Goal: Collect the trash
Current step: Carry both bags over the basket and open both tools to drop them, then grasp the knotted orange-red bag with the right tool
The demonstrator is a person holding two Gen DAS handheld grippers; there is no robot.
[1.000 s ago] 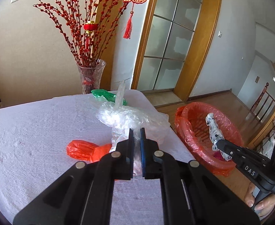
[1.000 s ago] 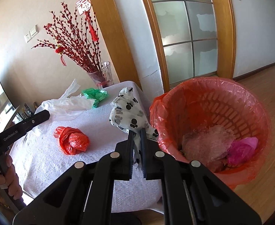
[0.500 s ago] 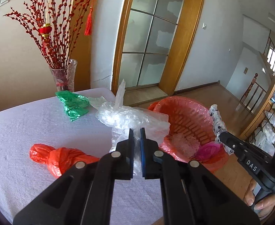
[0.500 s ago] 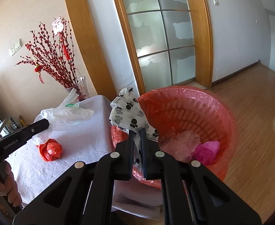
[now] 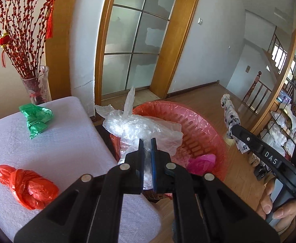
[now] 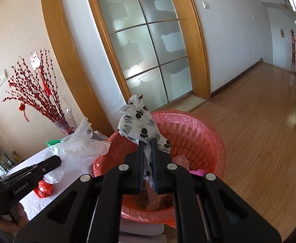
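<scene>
Tools held trash over the red basket (image 5: pixel 206 129) at frame center for dropping: left tool (image 5: pixel 147 141) pinched the clear bag (image 5: pixel 140 125), right tool (image 6: pixel 147 141) pinched the paw-print bag (image 6: pixel 137 121).

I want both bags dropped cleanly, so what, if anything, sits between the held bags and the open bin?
Nothing visible does. The left tongs hold the clear bag and the right tongs the paw-print bag in front of the red-lined bin, whose mouth is open, with only trash inside.
</scene>
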